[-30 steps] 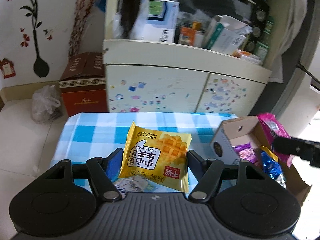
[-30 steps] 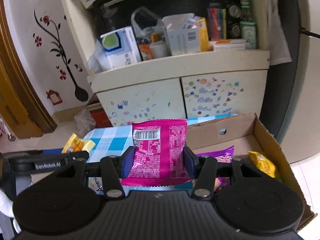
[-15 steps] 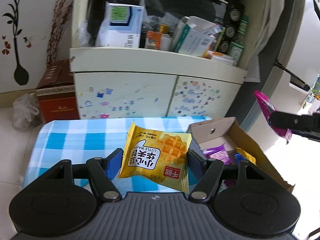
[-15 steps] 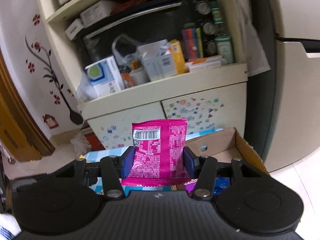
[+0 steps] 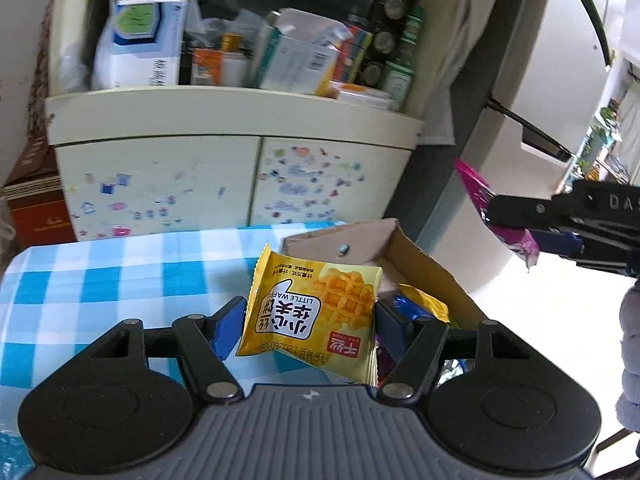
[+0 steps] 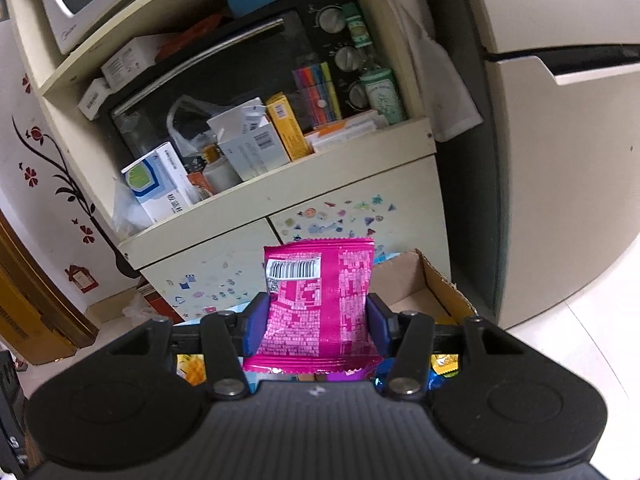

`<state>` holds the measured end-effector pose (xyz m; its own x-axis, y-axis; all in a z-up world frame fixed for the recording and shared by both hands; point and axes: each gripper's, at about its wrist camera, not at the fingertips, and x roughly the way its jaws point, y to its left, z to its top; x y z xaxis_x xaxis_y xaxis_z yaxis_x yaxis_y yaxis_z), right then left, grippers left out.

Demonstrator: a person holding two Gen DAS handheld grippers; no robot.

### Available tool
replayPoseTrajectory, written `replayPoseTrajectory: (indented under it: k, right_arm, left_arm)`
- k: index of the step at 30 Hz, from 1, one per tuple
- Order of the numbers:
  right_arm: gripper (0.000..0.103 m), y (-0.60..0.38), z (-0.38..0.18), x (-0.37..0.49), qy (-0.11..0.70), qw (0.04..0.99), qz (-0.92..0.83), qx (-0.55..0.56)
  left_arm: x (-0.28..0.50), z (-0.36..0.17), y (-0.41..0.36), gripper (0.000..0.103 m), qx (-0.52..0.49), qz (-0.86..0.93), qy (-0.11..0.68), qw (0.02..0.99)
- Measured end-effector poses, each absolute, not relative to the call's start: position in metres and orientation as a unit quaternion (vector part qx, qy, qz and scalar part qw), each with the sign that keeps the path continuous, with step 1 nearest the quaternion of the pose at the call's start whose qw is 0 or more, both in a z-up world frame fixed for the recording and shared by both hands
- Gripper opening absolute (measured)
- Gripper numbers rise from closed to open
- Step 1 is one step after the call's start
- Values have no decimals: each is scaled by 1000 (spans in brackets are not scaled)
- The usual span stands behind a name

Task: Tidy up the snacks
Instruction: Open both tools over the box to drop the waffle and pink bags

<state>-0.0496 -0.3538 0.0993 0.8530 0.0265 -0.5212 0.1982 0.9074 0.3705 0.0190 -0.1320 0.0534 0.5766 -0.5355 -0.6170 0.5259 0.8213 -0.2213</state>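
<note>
While several wrapped snacks already lie inside the open cardboard box (image 5: 432,268) at the edge of the blue-checked tablecloth (image 5: 100,280), two packets are not yet stowed: a yellow Little Waffle packet (image 5: 316,312) and a pink snack packet (image 6: 320,304). Left gripper (image 5: 308,330): jaws closed on the waffle packet, held above the table beside the box's near wall and angled downward toward it. Right gripper (image 6: 318,322): jaws clamped on the pink packet, barcode side up, held above the box and tilted; whether more snacks remain on the cloth cannot be told, likely few.
</note>
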Motion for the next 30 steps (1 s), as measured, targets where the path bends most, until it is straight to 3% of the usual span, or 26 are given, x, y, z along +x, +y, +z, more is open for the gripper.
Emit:
replayPoseTrajectory:
  k: [18,23,24,25,26,30]
  right_arm:
    - [52,-385,82,-46,281,917,-106,265]
    - [56,-391,77,-42,285,909,-125,278]
    - [59,-392,77,-42,285,908,-129,279]
    - [69,-393,77,-42,284,907,-132,282]
    - [76,-394,77,-43,280,907,-136,286]
    - [76,-395,78,-44,276,907,-137,286]
  left_arm:
    - [21,21,-200,75,-6,-353,363,862]
    - [15,18,-207,90,11,-351,348,869]
    - [15,20,-207,97,9,-348,347,871]
    - [14,23,-205,99,5,-345,345,873]
    - [13,25,-204,99,1,-344,341,875]
    - [14,37,-196,102,-4,-334,341,879]
